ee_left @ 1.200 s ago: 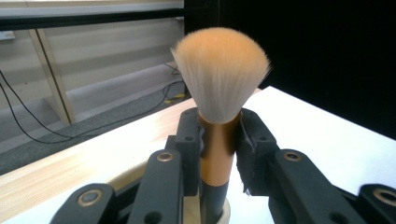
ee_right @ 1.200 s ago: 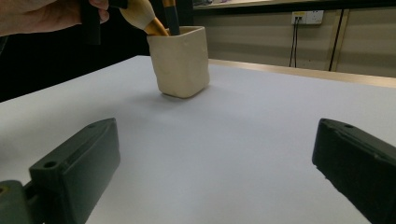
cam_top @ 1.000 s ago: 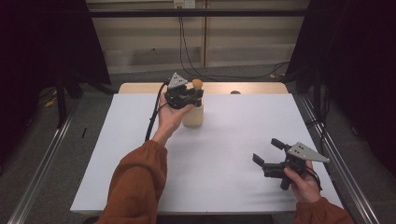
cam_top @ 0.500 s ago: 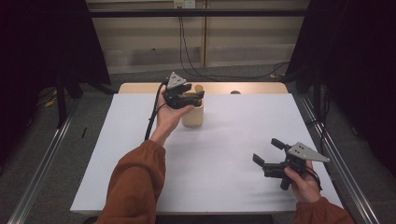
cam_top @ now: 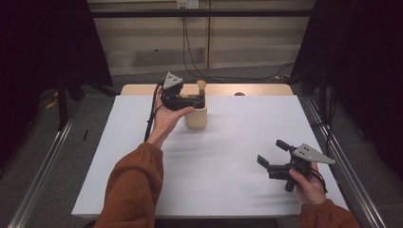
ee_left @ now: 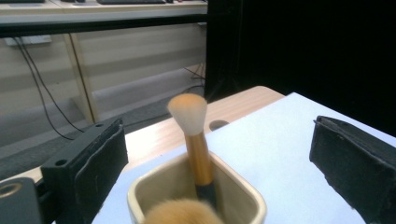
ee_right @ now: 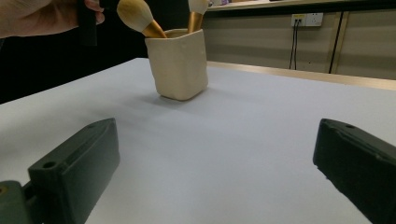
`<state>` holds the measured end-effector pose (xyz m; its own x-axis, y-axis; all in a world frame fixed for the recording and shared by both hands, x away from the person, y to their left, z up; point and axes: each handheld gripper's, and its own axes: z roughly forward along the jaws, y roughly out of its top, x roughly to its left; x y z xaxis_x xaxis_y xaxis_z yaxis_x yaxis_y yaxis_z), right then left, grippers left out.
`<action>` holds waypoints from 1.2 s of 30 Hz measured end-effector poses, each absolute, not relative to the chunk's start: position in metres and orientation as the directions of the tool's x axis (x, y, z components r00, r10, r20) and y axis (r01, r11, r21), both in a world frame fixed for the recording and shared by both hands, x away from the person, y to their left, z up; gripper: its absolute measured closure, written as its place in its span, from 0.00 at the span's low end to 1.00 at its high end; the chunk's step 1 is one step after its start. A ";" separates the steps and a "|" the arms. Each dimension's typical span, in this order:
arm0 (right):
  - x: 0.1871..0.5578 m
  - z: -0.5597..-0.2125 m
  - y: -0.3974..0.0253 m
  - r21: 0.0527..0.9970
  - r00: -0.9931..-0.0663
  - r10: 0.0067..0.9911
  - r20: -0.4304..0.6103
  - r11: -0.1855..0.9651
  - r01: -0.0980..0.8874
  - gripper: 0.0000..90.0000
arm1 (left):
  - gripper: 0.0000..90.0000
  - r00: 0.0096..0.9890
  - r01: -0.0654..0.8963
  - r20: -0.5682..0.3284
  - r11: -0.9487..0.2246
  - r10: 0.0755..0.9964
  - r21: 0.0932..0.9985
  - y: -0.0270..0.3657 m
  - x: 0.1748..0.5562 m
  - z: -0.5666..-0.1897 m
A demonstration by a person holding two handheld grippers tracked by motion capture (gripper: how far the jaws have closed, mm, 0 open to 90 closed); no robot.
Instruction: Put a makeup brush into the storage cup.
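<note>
**Left jaws over the brush cup, right hand waiting**

White tabletop runs across the high view, wood strip behind. At upper left of centre my left gripper hovers over the cream cup, jaws wide, I judge to reach a makeup brush. At lower right my right gripper hangs spread and idle, clear of the work.

My left gripper view looks into the cup: one brush upright, another's bristles below. My right gripper view shows the cup's outer wall, upper left.

The left gripper has lifted slightly above the cup, its fingers now spread.
</note>
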<state>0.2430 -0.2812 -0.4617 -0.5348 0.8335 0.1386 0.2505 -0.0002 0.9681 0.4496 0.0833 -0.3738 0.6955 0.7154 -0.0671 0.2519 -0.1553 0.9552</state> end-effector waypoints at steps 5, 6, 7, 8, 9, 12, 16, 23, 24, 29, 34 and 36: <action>0.243 -0.462 -0.282 0.968 -0.533 0.836 0.135 0.005 0.252 0.00 | 0.02 0.706 0.247 -0.080 -0.139 0.704 0.959 0.093 0.445 -0.374; 0.242 -0.461 -0.282 0.968 -0.530 0.837 0.139 -0.001 0.252 0.00 | 0.02 0.705 0.243 -0.078 -0.136 0.705 0.960 0.095 0.444 -0.374; 0.242 -0.461 -0.282 0.968 -0.529 0.838 0.136 0.000 0.250 0.00 | 0.02 0.708 0.237 -0.080 -0.130 0.701 0.963 0.098 0.442 -0.373; 0.242 -0.461 -0.283 0.970 -0.529 0.839 0.130 0.004 0.245 0.00 | 0.02 0.713 0.230 -0.079 -0.127 0.697 0.965 0.100 0.440 -0.373; 0.241 -0.461 -0.283 0.971 -0.525 0.842 0.124 0.007 0.241 0.00 | 0.02 0.712 0.225 -0.081 -0.117 0.698 0.967 0.103 0.438 -0.372; 0.240 -0.460 -0.283 0.972 -0.521 0.845 0.123 0.005 0.237 0.00 | 0.02 0.707 0.221 -0.086 -0.104 0.702 0.970 0.110 0.432 -0.371; 0.238 -0.460 -0.283 0.973 -0.519 0.847 0.111 0.013 0.230 0.00 | 0.01 0.708 0.221 -0.092 -0.096 0.701 0.970 0.119 0.426 -0.371; 0.237 -0.459 -0.283 0.975 -0.519 0.849 0.100 0.020 0.220 0.00 | 0.02 0.713 0.226 -0.099 -0.094 0.694 0.970 0.133 0.416 -0.374; 0.237 -0.459 -0.283 0.975 -0.520 0.848 0.101 0.020 0.222 0.00 | 0.02 0.712 0.222 -0.096 -0.094 0.695 0.971 0.134 0.415 -0.374; 0.238 -0.460 -0.284 0.974 -0.515 0.850 0.112 0.010 0.227 0.00 | 0.02 0.697 0.197 -0.071 -0.096 0.713 0.976 0.141 0.407 -0.380; 0.238 -0.460 -0.285 0.970 -0.508 0.854 0.110 0.019 0.243 0.00 | 0.02 0.693 0.209 -0.092 -0.077 0.715 0.975 0.150 0.397 -0.390; 0.238 -0.460 -0.285 0.970 -0.502 0.857 0.114 0.014 0.244 0.00 | 0.02 0.697 0.219 -0.101 -0.077 0.710 0.973 0.153 0.393 -0.391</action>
